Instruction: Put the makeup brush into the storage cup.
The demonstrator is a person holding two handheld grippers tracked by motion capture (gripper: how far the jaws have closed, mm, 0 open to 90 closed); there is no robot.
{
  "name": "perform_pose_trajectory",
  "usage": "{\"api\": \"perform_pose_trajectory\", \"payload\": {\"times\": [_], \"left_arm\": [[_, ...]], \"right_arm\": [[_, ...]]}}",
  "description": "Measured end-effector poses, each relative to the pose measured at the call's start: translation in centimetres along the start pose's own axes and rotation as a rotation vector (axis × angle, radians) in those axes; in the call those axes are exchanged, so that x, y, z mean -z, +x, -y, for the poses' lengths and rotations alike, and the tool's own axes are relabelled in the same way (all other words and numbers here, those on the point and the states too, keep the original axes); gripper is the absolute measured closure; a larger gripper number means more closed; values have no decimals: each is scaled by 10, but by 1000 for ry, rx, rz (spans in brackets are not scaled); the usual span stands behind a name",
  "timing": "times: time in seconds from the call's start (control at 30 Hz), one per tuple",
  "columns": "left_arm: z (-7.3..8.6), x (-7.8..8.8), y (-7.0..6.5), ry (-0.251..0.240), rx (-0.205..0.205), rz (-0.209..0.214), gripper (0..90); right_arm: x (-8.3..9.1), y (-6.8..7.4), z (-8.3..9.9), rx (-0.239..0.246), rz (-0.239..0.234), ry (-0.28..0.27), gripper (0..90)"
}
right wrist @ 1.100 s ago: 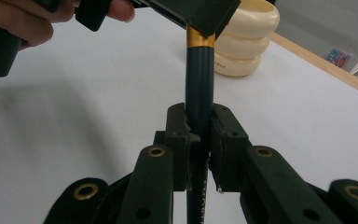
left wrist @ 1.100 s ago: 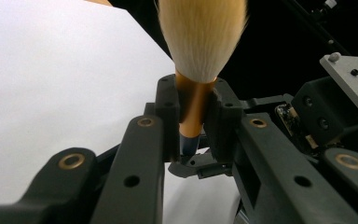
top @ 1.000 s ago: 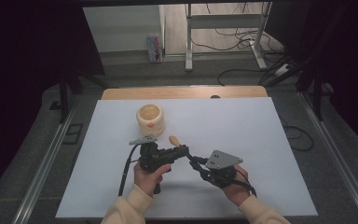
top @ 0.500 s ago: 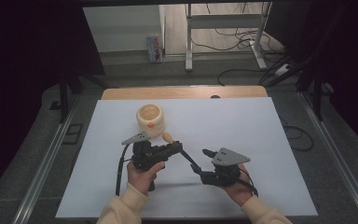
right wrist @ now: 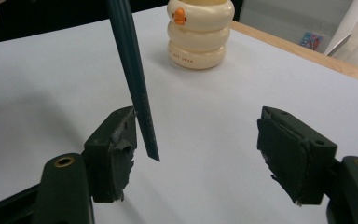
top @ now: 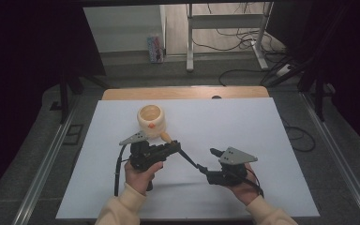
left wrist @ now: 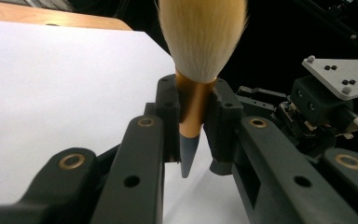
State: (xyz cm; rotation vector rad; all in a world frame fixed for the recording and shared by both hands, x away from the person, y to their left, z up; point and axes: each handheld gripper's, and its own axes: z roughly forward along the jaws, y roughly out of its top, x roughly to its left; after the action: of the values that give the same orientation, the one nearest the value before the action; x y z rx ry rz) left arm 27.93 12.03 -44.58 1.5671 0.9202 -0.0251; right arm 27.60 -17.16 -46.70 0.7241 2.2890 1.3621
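Gripping a brush [left wrist: 200,56] by its copper-coloured collar, the left gripper [top: 171,148] sits just below centre of the high view, its jaws clenched on it. The brush's dark handle slants toward the lower right, ending beside the right gripper [top: 206,166], whose jaws are spread apart. A cream duck-faced cup [top: 151,120] stands above on the white table [top: 262,140].
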Motion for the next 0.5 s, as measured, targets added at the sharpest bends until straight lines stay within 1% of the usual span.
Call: {"api": "perform_pose_trajectory", "payload": {"times": [0.13,0.33,0.5], "left_arm": [[-1,2,1,-3,-1,-3,782],[-2,6,2,-12,-4,-5,782],[-4,9,2,-21,-2,-6,782]], "right_arm": [[1,-3,1,-9,12,0,273],[5,-8,3,-13,18,11,265],[10,-14,6,-38,20,26,239]]}}
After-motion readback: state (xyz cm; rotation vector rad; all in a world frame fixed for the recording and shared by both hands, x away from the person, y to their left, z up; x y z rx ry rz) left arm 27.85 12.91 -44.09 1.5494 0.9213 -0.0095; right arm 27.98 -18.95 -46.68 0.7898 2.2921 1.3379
